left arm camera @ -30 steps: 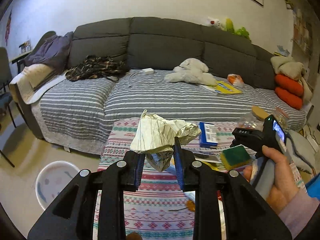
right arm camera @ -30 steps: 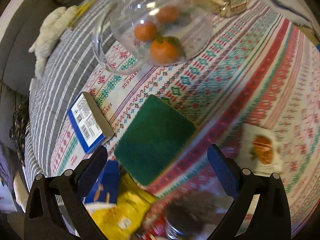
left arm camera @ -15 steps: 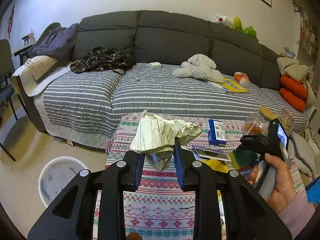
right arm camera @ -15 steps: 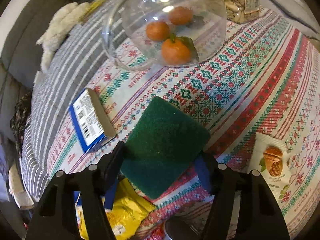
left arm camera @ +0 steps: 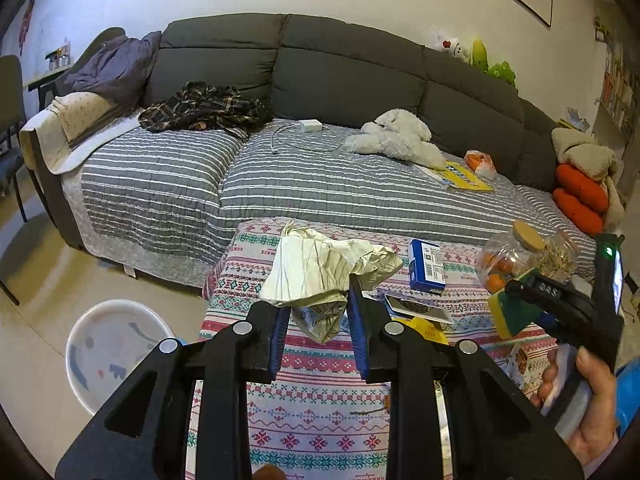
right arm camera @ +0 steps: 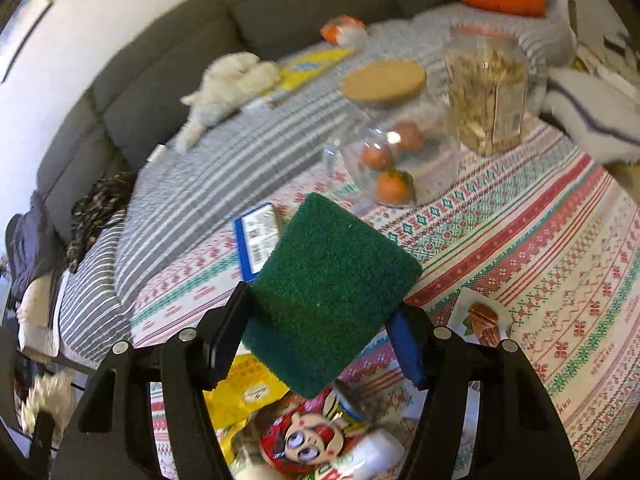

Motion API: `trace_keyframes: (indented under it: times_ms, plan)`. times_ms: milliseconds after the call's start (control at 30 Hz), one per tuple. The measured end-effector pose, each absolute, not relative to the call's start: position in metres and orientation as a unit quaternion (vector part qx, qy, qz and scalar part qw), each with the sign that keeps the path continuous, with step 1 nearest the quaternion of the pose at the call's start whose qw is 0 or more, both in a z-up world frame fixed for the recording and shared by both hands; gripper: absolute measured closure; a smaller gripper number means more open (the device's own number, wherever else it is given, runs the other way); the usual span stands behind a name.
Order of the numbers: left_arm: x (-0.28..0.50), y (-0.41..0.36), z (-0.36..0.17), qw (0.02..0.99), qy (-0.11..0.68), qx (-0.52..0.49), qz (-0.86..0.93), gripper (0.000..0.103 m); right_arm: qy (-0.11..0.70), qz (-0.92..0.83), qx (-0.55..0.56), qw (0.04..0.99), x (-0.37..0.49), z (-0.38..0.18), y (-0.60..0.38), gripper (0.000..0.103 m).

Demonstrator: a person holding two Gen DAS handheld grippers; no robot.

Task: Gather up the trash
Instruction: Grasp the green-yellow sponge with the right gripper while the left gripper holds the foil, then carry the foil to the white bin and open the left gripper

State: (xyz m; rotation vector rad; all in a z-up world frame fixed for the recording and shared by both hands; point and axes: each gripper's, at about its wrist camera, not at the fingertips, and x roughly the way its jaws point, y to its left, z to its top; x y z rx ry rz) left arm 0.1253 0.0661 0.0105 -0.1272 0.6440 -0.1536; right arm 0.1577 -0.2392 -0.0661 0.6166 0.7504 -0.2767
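Observation:
My left gripper (left arm camera: 316,326) is shut on a crumpled cream paper wrapper (left arm camera: 320,272), held above the patterned tablecloth (left arm camera: 312,420). My right gripper (right arm camera: 320,332) is shut on a green and yellow scrubbing sponge (right arm camera: 332,284), lifted off the table; the same sponge (left arm camera: 510,310) shows in the left wrist view at the right, gripped ahead of a person's hand (left arm camera: 592,404). A white bin (left arm camera: 108,348) stands on the floor left of the table. Yellow and red snack wrappers (right arm camera: 256,396) lie under the right gripper.
On the table are a blue box (right arm camera: 256,236), a glass jar of oranges (right arm camera: 394,160), a jar of seeds (right arm camera: 490,92) and a small snack packet (right arm camera: 482,320). Behind is a grey sofa (left arm camera: 320,76) with striped cover, a plaid shirt, a white plush toy and cushions.
The right gripper closed onto the green sponge and raised it off the table, tilting the view up toward the sofa. The left gripper kept holding the paper wrapper.

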Motion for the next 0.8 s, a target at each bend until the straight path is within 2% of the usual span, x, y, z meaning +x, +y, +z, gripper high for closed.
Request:
trace_keyframes:
  times_ms: [433, 800]
  plan:
    - [0.114, 0.102, 0.018, 0.946, 0.308, -0.083, -0.059, 0.077, 0.294, -0.073, 0.218, 0.928, 0.121, -0.034, -0.156, 0.039]
    - [0.11, 0.143, 0.02, 0.946, 0.309, -0.093, -0.027, 0.077, 0.284, -0.018, 0.18, 0.941, 0.119, -0.025, -0.084, 0.038]
